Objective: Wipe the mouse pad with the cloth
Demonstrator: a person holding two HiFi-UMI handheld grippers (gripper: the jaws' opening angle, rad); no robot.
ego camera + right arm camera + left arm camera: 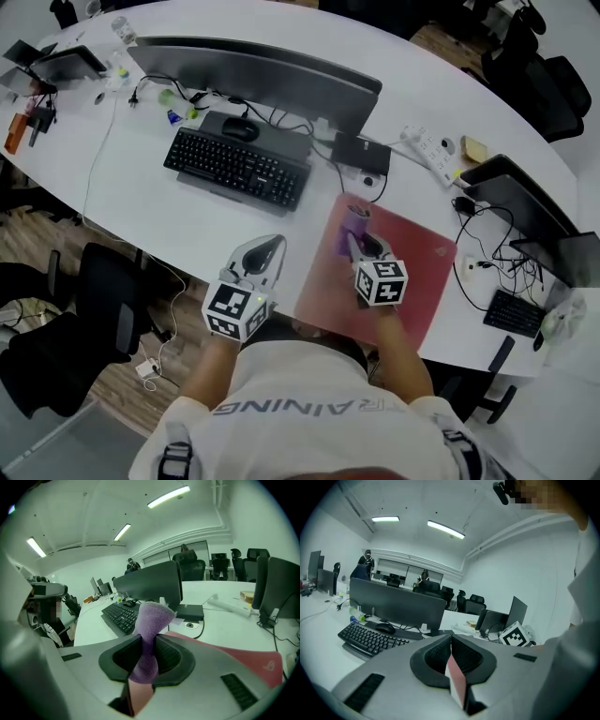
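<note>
Red is the mouse pad (412,272), which lies on the white desk (141,187) at its near edge, to the right of the black keyboard (236,167); in the right gripper view the same mouse pad (243,660) is seen stretching away to the right beneath the jaws. The purple cloth (352,225) is pinched between the jaws of the right gripper (361,246), which is held over the far left part of the pad. In the right gripper view the cloth (150,630) is seen bunched and squeezed narrow where the right gripper (149,656) is clenched on it, and it flares out past the fingertips. Whether the cloth's free end rests on the pad cannot be told from either view. The left gripper (267,248) is held over the bare desk just beside the pad's left edge and is apart from the pad. In its own view the jaws of the left gripper (451,641) are seen pressed together with nothing grasped between them. A dark monitor (262,70) stands behind the keyboard, a black mouse (239,131) lies between the two, and a white power strip (431,150) lies beyond the pad's far right corner.
</note>
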